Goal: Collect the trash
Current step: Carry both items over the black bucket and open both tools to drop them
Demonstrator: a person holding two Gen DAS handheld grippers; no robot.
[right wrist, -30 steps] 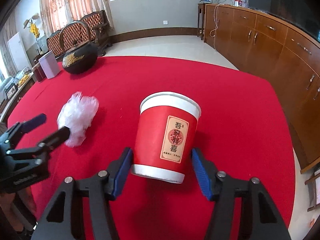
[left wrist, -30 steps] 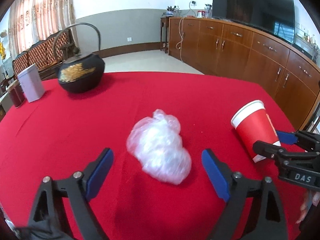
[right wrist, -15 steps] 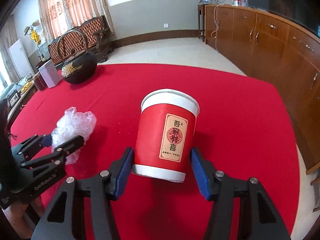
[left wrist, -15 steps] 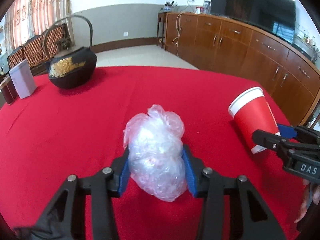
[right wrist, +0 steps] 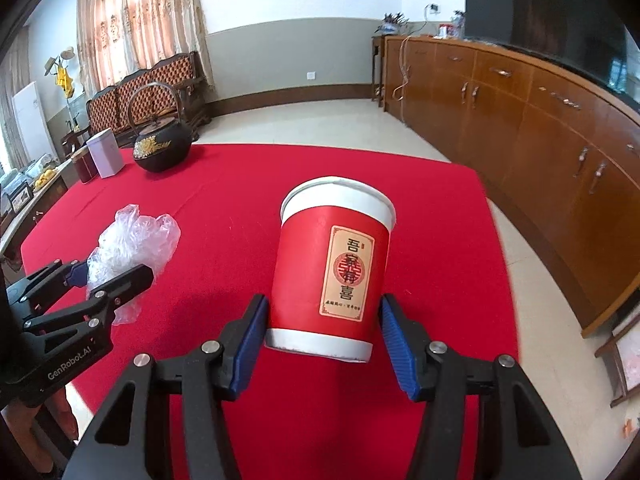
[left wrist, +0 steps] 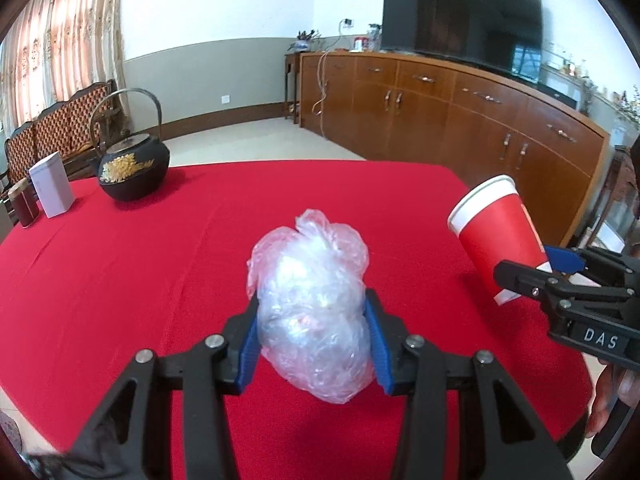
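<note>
Two grips | plastic bag (left wrist: 312, 308) — between left gripper (left wrist: 313, 346) pads | cup (right wrist: 332, 264) — right gripper (right wrist: 322, 346)

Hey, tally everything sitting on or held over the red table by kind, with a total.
Paper cup: 1
Crumpled plastic bag: 1
Black teapot: 1
White tin: 1
Dark red canister: 1
Total: 5

The crumpled clear plastic bag (left wrist: 312, 312) is thin, glossy film, and the red paper cup (right wrist: 332, 272) has a smooth, slightly shiny wall. The bench wears matt red cloth (left wrist: 160, 264). The black teapot with gold flower (left wrist: 134, 170) looks like dull cast metal; the brown wooden cabinets (left wrist: 460, 116) are polished.
</note>
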